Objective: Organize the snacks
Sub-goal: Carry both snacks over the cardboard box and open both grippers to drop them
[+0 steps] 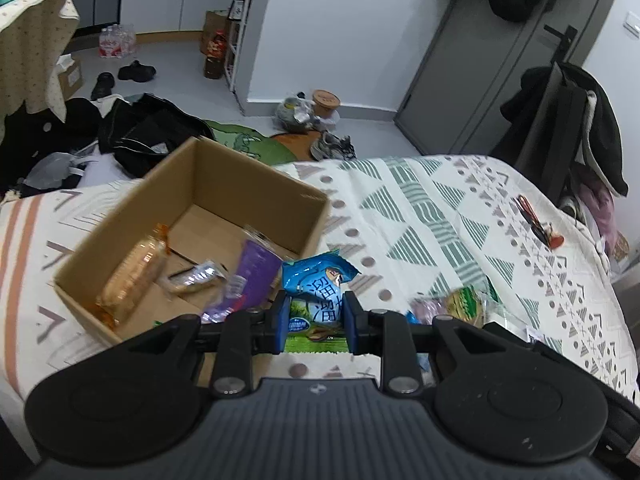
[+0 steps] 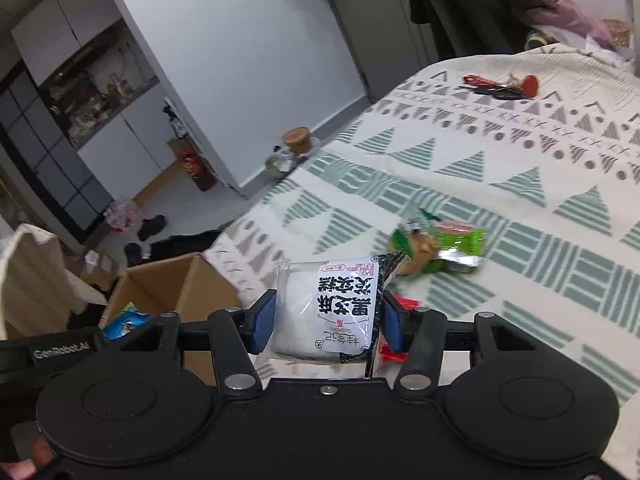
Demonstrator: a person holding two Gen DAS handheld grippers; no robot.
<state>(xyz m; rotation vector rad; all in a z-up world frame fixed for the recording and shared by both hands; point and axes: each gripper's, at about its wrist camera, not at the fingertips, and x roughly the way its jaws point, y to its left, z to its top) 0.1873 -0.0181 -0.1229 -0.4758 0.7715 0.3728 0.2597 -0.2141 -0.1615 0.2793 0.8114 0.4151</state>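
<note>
Two wrist views are given. From the left wrist, a blue and green snack bag (image 1: pixel 316 300) is seen clamped between the blue pads of the left gripper (image 1: pixel 316 322), just beside a cardboard box (image 1: pixel 256 184) on a patterned bedspread (image 1: pixel 440 208). An orange packet (image 1: pixel 132 276) and a purple packet (image 1: pixel 252 276) are seen in the box. From the right wrist, a white cake packet (image 2: pixel 328 312) is seen gripped by the right gripper (image 2: pixel 326 322) above the bedspread, with a green snack bag (image 2: pixel 448 246) lying near.

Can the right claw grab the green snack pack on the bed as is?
Probably not yet: the right claw is shut on a white cake packet. The green snack pack lies unobstructed on the bedspread; drop the packet first.
</note>
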